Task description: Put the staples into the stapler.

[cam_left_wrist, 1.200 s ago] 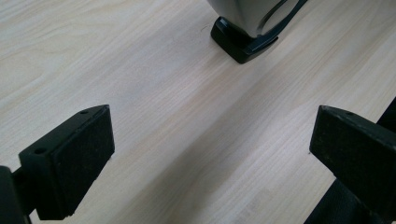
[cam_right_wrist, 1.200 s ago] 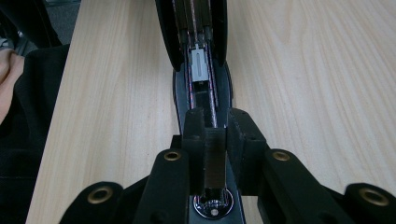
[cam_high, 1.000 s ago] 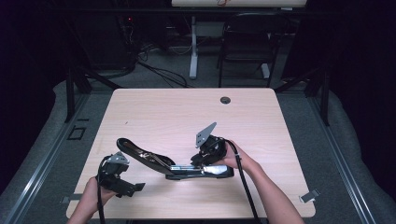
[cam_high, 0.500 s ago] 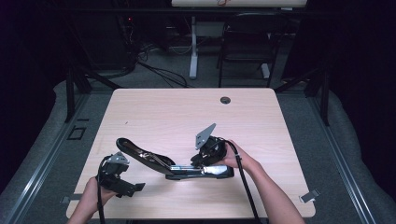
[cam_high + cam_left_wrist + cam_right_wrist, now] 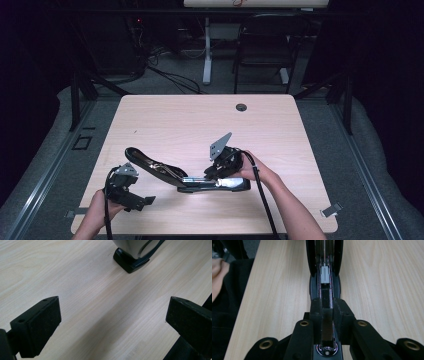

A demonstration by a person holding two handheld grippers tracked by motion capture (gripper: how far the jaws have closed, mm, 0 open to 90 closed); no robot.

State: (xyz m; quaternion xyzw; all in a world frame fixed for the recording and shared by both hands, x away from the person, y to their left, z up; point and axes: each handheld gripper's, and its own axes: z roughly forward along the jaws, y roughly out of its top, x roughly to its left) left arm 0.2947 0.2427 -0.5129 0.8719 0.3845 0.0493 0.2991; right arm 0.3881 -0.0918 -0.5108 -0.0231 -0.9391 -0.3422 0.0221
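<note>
The right hand-held gripper (image 5: 216,176) is seen near the middle of the table's near edge, its jaws closed on the base rail of an opened black stapler (image 5: 187,177). In the right gripper view the jaws of this hand-held gripper (image 5: 327,312) are pressed against both sides of the stapler (image 5: 325,277), whose magazine channel runs away between them. The stapler's base lies flat on the table (image 5: 200,125), while its upper arm is swung open and slants up toward the left edge. The left hand-held gripper (image 5: 145,201) is held near the near-left corner, close beside the stapler's raised arm but apart from it. In the left gripper view its jaws are spread wide, with only bare table (image 5: 100,315) between them, and the stapler's tip (image 5: 132,257) rests on the wood beyond.
</note>
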